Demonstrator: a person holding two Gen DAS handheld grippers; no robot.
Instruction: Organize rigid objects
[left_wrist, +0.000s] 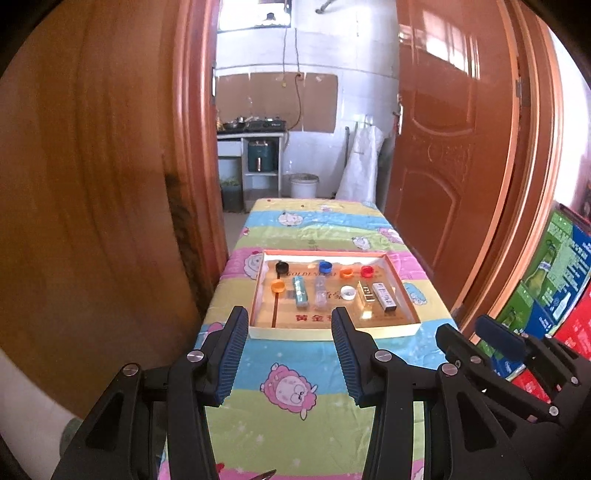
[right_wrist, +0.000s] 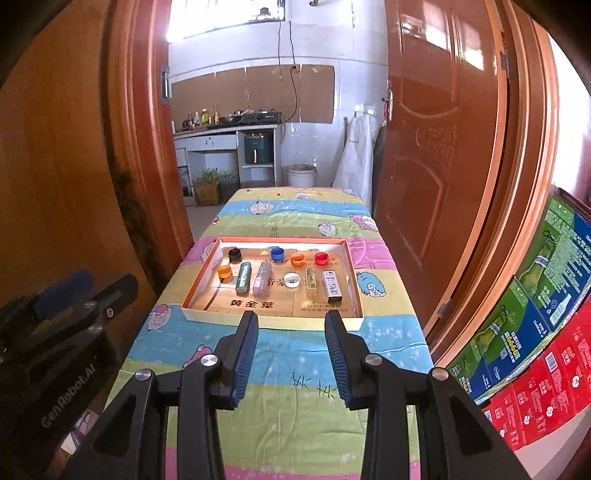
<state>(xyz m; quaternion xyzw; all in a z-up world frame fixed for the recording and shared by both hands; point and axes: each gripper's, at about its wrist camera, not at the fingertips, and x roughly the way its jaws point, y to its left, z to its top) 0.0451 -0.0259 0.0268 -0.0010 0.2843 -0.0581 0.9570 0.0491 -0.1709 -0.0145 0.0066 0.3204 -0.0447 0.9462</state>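
A shallow cardboard box lid (left_wrist: 325, 334) (right_wrist: 273, 321) lies on a table with a cartoon cloth. Inside are several bottle caps: black (left_wrist: 282, 266) (right_wrist: 234, 254), blue (left_wrist: 325, 266) (right_wrist: 277, 253), two orange (left_wrist: 277, 286) (right_wrist: 297, 260), red (left_wrist: 367, 271) (right_wrist: 321, 258) and white (left_wrist: 347, 292) (right_wrist: 291, 279). Small boxes lie between them: a green one (left_wrist: 300, 291) (right_wrist: 243, 277), a clear one (left_wrist: 320, 293) (right_wrist: 261, 279), a gold one (left_wrist: 365, 293) (right_wrist: 311, 282) and a silver-black one (left_wrist: 384, 297) (right_wrist: 331, 286). My left gripper (left_wrist: 288, 325) and right gripper (right_wrist: 290, 326) are open and empty, held short of the lid's near edge.
The table (left_wrist: 295, 406) stands in a doorway with wooden doors on both sides (left_wrist: 443, 147) (right_wrist: 55, 184). Green and red cartons (right_wrist: 535, 314) lean at the right. The right gripper shows at the right of the left wrist view (left_wrist: 498, 339). A kitchen lies beyond.
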